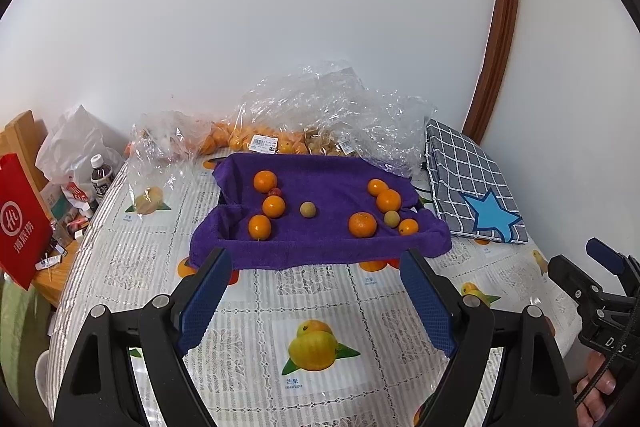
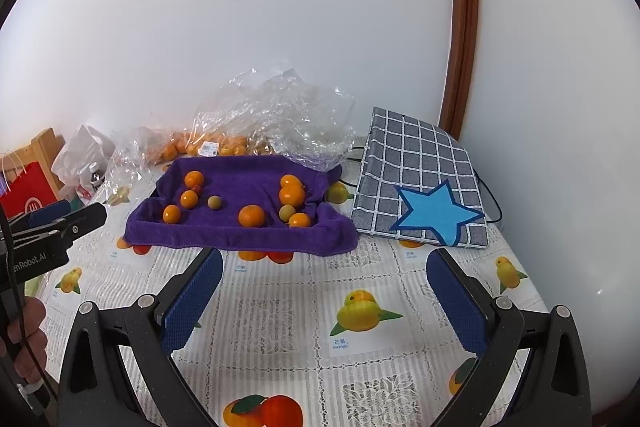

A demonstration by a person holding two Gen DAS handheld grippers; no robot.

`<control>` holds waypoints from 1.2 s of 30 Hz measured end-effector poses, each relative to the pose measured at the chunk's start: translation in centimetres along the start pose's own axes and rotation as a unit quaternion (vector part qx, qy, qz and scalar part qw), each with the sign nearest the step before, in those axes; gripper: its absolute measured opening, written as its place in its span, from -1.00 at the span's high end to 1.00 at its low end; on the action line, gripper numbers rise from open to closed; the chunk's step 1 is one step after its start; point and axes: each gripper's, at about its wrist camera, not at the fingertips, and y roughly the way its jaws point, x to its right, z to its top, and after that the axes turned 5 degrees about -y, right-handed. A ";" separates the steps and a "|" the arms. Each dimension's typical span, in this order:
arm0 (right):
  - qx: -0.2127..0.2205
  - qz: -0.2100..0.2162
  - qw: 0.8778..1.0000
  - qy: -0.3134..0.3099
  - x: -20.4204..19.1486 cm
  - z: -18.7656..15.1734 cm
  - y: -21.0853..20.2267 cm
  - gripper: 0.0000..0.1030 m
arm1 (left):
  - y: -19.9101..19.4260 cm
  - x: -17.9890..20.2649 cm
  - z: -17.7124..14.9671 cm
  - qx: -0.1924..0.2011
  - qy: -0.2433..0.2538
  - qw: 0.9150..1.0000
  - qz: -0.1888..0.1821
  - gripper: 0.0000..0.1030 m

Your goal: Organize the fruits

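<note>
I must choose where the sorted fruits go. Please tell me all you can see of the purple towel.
The purple towel looks like soft terry cloth. It lies spread over something box-like on the fruit-printed tablecloth, sunk in the middle with raised edges, its front edge hanging down. Seven orange fruits, two dull greenish-brown ones and one small red one rest loose on it. Clear plastic bags touch its back edge. No gripper touches it.

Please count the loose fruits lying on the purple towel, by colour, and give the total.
On the purple towel:
Orange fruits: 7
Small yellow-green fruits: 2
Small red fruit: 1
Total: 10
</note>
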 end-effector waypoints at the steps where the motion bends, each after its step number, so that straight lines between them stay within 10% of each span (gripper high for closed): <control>1: 0.000 -0.002 1.000 -0.001 0.0 0.0 0.1 -0.96 | 0.0 0.0 0.0 0.000 0.001 1.000 0.000 -0.66; 36: 0.017 -0.005 1.000 -0.001 -0.1 0.1 -1.0 -0.96 | -0.8 -0.3 0.2 0.015 -0.003 1.000 -0.014 -0.69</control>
